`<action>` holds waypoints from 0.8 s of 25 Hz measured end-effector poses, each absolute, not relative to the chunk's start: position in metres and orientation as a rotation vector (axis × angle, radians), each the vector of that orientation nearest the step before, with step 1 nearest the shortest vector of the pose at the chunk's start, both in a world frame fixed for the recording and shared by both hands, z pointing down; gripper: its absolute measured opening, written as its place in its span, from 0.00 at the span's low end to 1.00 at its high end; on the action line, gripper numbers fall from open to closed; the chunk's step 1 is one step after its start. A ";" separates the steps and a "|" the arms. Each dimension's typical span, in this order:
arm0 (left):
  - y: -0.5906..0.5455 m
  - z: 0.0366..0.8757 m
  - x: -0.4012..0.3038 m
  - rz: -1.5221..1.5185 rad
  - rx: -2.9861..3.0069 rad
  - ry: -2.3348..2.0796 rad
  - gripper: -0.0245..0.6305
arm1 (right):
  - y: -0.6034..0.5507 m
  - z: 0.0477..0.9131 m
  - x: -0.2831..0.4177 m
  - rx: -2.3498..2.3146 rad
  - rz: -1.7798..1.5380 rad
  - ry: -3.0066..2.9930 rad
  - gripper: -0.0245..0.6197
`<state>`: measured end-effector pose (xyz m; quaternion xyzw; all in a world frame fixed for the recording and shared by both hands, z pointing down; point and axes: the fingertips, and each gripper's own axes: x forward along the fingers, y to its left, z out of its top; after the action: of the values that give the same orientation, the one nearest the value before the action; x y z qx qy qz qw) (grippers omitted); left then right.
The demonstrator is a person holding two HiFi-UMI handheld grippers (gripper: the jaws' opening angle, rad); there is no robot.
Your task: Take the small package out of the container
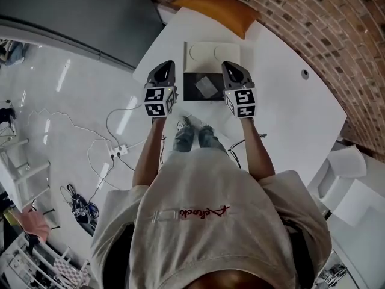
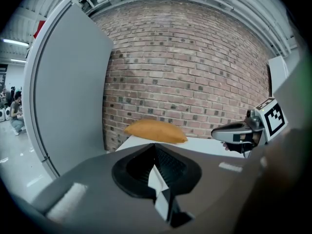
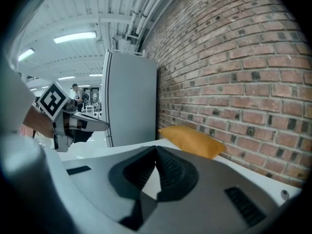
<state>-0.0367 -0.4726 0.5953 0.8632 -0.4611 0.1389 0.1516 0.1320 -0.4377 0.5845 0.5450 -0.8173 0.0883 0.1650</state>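
Note:
A black open container (image 1: 190, 93) lies on the white table (image 1: 283, 101), its white lid (image 1: 210, 54) folded back behind it. Inside it lies a small grey package (image 1: 205, 87). My left gripper (image 1: 162, 72) hangs just left of the container and my right gripper (image 1: 234, 72) just right of it, both above the table and apart from the package. Each has its jaws together with nothing between them, as the left gripper view (image 2: 155, 147) and the right gripper view (image 3: 156, 149) show. The container is hidden in both gripper views.
An orange cushion (image 1: 219, 8) lies at the table's far end against the brick wall (image 1: 313, 23). A tall grey cabinet (image 2: 73, 96) stands to the left. Cables and a power strip (image 1: 117, 152) lie on the floor at left; white furniture (image 1: 346, 179) stands at right.

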 end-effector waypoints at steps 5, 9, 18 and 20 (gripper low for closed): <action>-0.468 0.618 -0.038 0.435 2.460 -1.281 0.05 | -0.432 0.605 0.128 1.543 0.301 -2.297 0.05; -0.464 0.632 -0.040 0.459 2.444 -1.261 0.05 | -0.423 0.623 0.123 1.524 0.345 -2.279 0.05; -0.444 0.664 -0.045 0.495 2.395 -1.232 0.05 | -0.398 0.657 0.105 1.460 0.428 -2.257 0.05; -0.439 0.670 -0.047 0.500 2.386 -1.226 0.05 | -0.392 0.663 0.101 1.446 0.446 -2.253 0.05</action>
<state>-0.0470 -0.4392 0.6703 0.8558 -0.4398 0.1795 0.2051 0.1007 -0.3924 0.6634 0.5207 -0.8112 0.1607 0.2121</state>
